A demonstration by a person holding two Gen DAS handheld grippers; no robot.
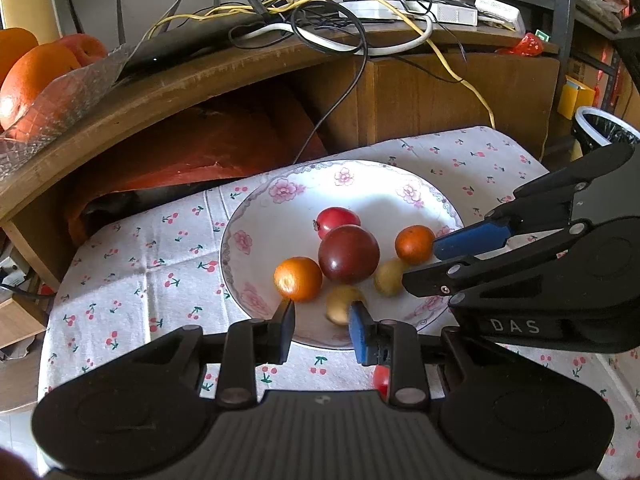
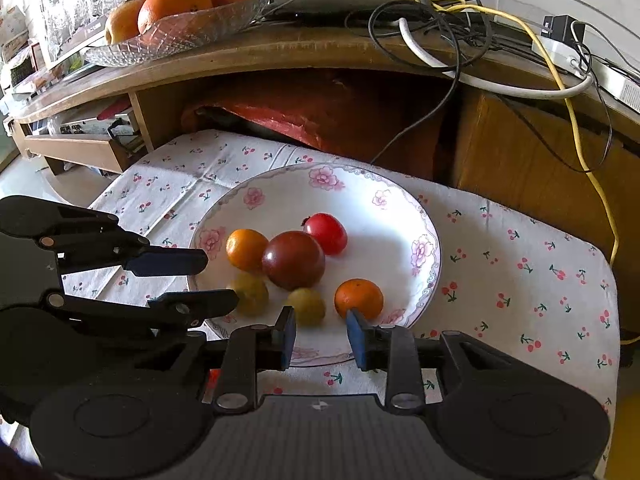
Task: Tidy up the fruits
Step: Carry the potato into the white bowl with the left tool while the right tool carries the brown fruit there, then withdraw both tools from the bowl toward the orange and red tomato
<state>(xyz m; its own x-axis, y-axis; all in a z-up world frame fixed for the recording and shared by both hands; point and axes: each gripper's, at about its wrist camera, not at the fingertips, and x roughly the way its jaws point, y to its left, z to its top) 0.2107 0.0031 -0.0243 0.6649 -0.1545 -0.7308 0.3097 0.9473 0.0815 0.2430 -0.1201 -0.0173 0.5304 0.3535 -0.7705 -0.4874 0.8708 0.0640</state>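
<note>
A white floral plate (image 1: 256, 208) (image 2: 400, 200) on the cherry-print cloth holds several small fruits: a large dark red one (image 1: 348, 254) (image 2: 293, 260), a bright red one (image 1: 338, 220) (image 2: 326, 233), two orange ones (image 1: 298, 279) (image 1: 415, 244) and two yellow-green ones (image 1: 390, 277) (image 1: 342, 304). My left gripper (image 1: 322, 320) (image 2: 220, 280) hovers open at the plate's near rim, nothing between its fingers. My right gripper (image 2: 320, 330) (image 1: 440, 260) is open too, over the rim near an orange fruit (image 2: 359, 298). A small red thing (image 1: 382, 380) lies on the cloth, mostly hidden under the left gripper.
Behind the cloth-covered table runs a wooden shelf (image 2: 280, 60). On it stand a glass bowl (image 2: 180, 36) of oranges and an apple, plus tangled cables (image 1: 320, 28). A red bundle (image 1: 224, 148) lies under the shelf. A bin (image 1: 604, 128) stands at the right.
</note>
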